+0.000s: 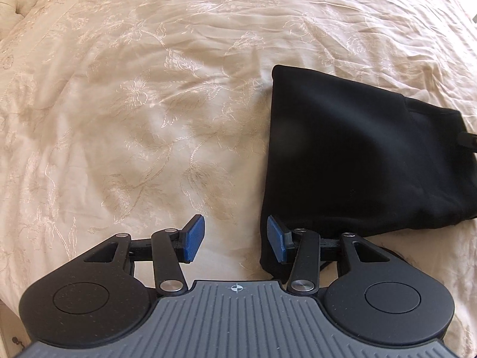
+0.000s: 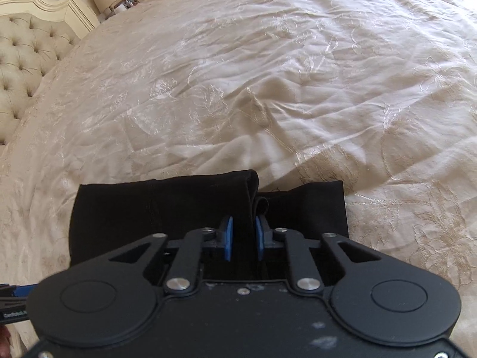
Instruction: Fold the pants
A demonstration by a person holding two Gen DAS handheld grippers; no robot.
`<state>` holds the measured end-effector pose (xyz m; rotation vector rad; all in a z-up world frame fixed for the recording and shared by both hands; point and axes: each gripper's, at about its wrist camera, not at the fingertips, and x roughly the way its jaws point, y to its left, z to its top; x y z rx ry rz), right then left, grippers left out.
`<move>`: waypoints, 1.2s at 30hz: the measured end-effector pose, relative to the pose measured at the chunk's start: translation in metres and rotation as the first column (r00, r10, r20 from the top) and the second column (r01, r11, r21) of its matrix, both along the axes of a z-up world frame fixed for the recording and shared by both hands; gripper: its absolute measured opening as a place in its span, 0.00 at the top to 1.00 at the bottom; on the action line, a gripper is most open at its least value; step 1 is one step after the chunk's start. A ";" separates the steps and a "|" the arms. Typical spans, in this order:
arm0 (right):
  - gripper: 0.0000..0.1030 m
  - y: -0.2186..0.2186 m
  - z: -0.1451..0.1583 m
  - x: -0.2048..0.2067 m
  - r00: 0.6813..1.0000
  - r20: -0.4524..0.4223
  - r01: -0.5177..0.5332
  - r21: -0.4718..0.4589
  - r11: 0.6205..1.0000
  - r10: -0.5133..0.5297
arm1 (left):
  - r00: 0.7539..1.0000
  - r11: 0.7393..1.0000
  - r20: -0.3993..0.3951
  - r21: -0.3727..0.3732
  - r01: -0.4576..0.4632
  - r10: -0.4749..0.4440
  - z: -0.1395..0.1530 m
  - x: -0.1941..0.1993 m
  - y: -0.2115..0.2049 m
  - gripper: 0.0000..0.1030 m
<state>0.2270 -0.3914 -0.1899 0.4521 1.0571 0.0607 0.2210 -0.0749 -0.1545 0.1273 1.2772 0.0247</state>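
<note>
Cream embroidered bedspread (image 1: pixel 134 104) carries the folded black pants (image 1: pixel 357 155). Your left hand-held gripper (image 1: pixel 235 238) gapes empty beside them; your right hand-held gripper (image 2: pixel 243 234) pinches a pants fold.

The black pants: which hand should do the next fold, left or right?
Probably the right. The right gripper has its fingers close together over a fold of the black pants, though a firm pinch is unclear. The left gripper is open beside them, holding nothing.

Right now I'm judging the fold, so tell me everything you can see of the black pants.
The black pants look like soft, matte cloth, folded into a compact layered bundle lying flat on the cream embroidered bedspread. One folded edge curls up beside the right gripper, whose pads stand narrowly apart over it. The left gripper is open, empty, at its corner.
</note>
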 end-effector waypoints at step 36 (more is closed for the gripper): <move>0.59 0.050 -0.005 -0.043 0.993 -0.058 -0.119 -0.351 0.929 0.106 | 0.985 0.989 -0.108 0.031 0.142 -0.138 -0.049 0.040 -0.045 0.43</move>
